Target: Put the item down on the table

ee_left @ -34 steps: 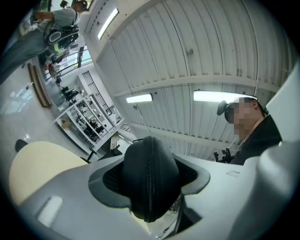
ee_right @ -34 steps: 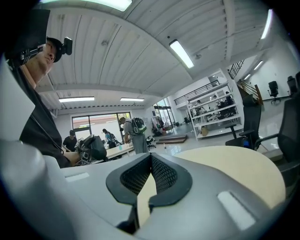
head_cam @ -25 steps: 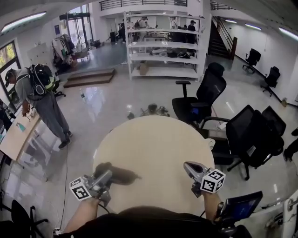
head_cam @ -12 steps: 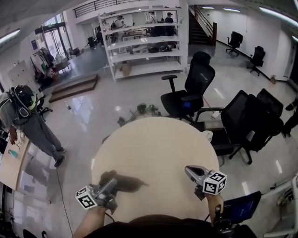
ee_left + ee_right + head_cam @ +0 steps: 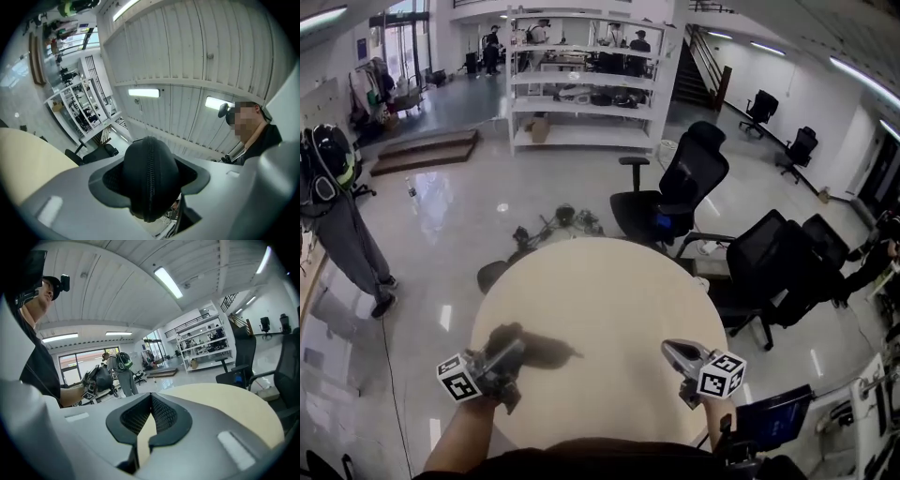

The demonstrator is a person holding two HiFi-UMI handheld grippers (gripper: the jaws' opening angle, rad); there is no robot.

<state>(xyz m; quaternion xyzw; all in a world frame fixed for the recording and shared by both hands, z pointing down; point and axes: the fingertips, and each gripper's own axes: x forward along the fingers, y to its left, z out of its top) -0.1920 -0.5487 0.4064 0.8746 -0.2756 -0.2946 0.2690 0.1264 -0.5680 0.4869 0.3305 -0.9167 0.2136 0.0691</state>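
Observation:
A round beige table (image 5: pixel 609 281) fills the middle of the head view. My left gripper (image 5: pixel 516 351) hovers over its near left part, shut on a black zippered case (image 5: pixel 546 352). In the left gripper view the case (image 5: pixel 149 159) bulges between the pads of the left gripper (image 5: pixel 150 187), zip facing the camera, with the ceiling behind it. My right gripper (image 5: pixel 667 347) is over the table's near right part. Its jaws meet at the tips in the right gripper view (image 5: pixel 151 397), with nothing between them. That view also shows the held case (image 5: pixel 96 379) at left and the table (image 5: pixel 225 399).
Black office chairs (image 5: pixel 684 187) (image 5: pixel 778 267) crowd the table's far right side. White shelving (image 5: pixel 581 84) stands at the back. Cables and small gear (image 5: pixel 553 225) lie on the floor beyond the table. A person with a backpack (image 5: pixel 333 187) stands at left. A dark screen (image 5: pixel 778 417) sits at lower right.
The head view has swung, so the shelving and chairs sit differently. Both grippers have shifted a little over the table's near edge. The left keeps its grip on the case.

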